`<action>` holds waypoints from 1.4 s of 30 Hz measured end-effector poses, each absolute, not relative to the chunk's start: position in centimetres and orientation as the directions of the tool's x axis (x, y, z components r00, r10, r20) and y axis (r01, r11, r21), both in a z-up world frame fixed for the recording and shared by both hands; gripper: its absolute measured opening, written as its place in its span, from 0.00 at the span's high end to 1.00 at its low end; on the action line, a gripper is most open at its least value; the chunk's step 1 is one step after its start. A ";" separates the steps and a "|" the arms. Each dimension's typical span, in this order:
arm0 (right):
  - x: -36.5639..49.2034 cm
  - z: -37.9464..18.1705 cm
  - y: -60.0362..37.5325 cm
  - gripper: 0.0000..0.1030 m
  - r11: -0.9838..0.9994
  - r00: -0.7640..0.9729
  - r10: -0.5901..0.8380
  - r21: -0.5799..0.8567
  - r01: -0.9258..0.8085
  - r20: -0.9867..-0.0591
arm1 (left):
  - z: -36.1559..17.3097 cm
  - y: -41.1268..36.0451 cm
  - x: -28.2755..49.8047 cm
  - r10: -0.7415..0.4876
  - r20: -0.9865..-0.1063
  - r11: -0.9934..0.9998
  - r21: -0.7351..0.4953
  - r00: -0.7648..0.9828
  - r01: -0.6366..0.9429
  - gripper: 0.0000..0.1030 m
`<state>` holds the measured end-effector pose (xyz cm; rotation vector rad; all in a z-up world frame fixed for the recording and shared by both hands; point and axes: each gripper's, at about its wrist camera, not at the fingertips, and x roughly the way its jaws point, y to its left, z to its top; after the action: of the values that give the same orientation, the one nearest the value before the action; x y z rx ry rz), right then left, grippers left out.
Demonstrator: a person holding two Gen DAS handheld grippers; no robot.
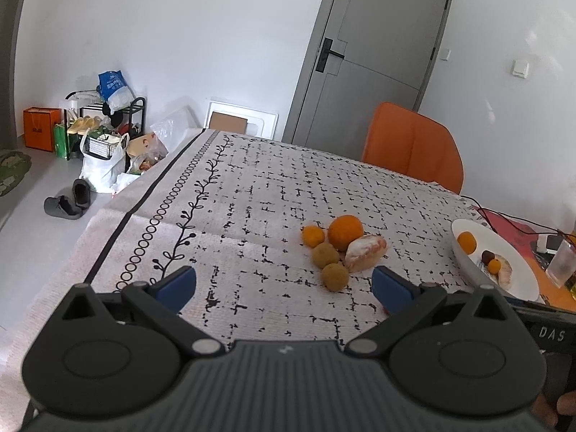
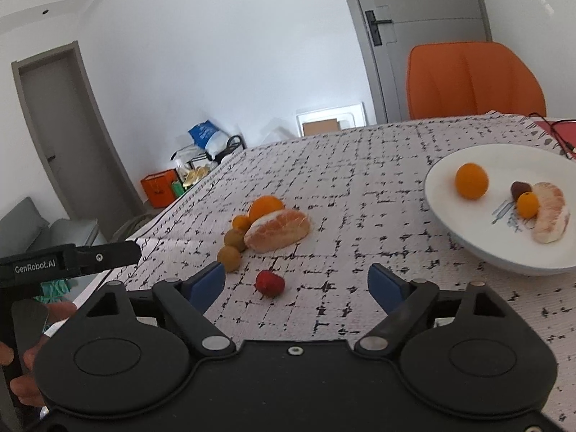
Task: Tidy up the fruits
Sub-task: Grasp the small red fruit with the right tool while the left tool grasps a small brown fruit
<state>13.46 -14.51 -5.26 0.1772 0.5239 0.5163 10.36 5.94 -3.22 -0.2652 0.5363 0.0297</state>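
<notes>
A cluster of fruit lies on the patterned tablecloth: a large orange (image 1: 345, 232) (image 2: 265, 207), a small orange (image 1: 313, 235) (image 2: 241, 222), two brown-green round fruits (image 1: 325, 255) (image 1: 335, 277) (image 2: 234, 238) (image 2: 229, 258), and a peeled pomelo segment (image 1: 365, 252) (image 2: 277, 230). A red strawberry (image 2: 270, 283) lies nearer. A white plate (image 2: 464, 160) (image 1: 511, 248) at the right holds an orange (image 2: 471, 181), a small orange (image 2: 527, 205), a dark fruit (image 2: 520, 189) and a pomelo segment (image 2: 550, 217). My left gripper (image 1: 284, 286) is open and empty, just short of the cluster. My right gripper (image 2: 297, 286) is open and empty, with the strawberry between its fingers' line.
An orange chair (image 1: 414, 144) (image 2: 471, 79) stands at the table's far side. A clear glass (image 1: 559, 262) and cables (image 1: 504, 219) lie past the plate. The table's left edge (image 1: 118, 223) drops to the floor with bags, a rack and slippers.
</notes>
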 end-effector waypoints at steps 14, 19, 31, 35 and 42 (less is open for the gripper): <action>15.8 -7.1 -12.0 0.61 0.820 0.649 0.573 0.345 -0.457 -0.501 | -4.8 6.8 11.5 -0.057 -0.522 0.964 -0.251 0.851 -0.089 0.02; 16.6 -7.5 -11.6 0.64 0.814 0.635 0.581 0.366 -0.452 -0.509 | -5.3 7.1 11.9 -0.050 -0.534 0.965 -0.244 0.844 -0.097 0.02; 17.8 -7.8 -11.4 0.79 0.807 0.631 0.590 0.401 -0.434 -0.504 | -5.4 6.8 13.0 -0.058 -0.544 0.968 -0.235 0.837 -0.086 0.08; 17.6 -7.5 -12.2 0.79 0.810 0.644 0.585 0.404 -0.425 -0.494 | -5.4 6.0 13.7 -0.070 -0.544 0.971 -0.228 0.836 -0.067 0.17; 17.5 -6.8 -13.7 0.79 0.821 0.672 0.566 0.402 -0.406 -0.477 | -5.5 4.3 15.0 -0.107 -0.547 0.973 -0.230 0.830 -0.026 0.35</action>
<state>17.52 -13.71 -6.85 0.2731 0.6255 0.5552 14.96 4.32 -5.54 -0.2327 0.5916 -0.0433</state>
